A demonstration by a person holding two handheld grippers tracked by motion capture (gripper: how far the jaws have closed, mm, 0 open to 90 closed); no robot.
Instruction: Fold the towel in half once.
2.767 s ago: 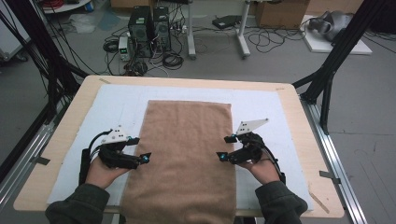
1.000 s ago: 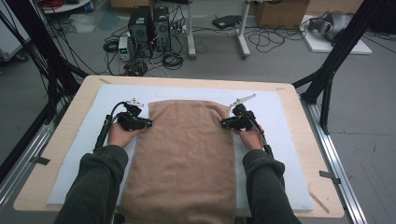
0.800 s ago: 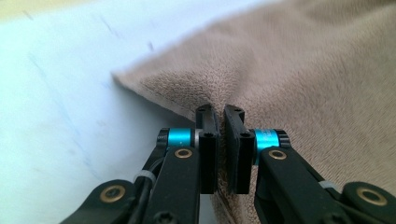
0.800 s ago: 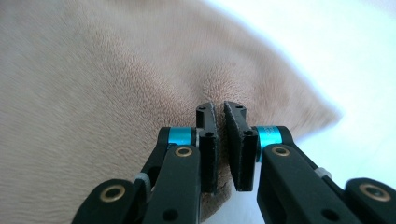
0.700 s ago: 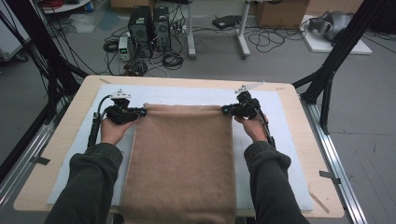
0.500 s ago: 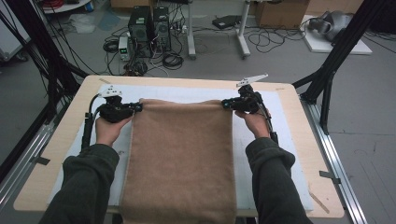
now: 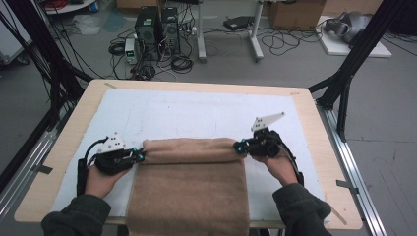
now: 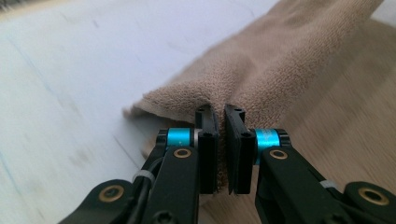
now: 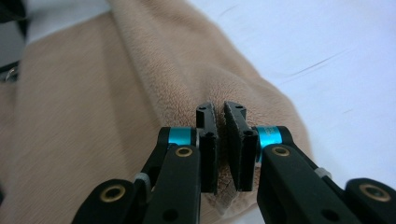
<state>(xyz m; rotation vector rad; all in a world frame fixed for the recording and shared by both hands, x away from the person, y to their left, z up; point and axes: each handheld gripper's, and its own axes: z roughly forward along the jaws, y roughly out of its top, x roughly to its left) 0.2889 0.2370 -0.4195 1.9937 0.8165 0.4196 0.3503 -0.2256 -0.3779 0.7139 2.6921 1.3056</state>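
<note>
Black jaws of the left gripper are pressed nearly together, with only a thin layer of tan towel pinched between the pads. Same on the right gripper: jaws clamped on the fold at the towel's other side. In the high view the left gripper and right gripper are held at the two ends of a folded-over roll of terry. Towel is judged soft, limp and light; no stiffness to be expected, sag between grips likely. Pile should grip well, so slip is unlikely. Corners and side hems are best taken, as done here. Towel is laid mid-table on the white mat, draped over the table's near edge.
</note>
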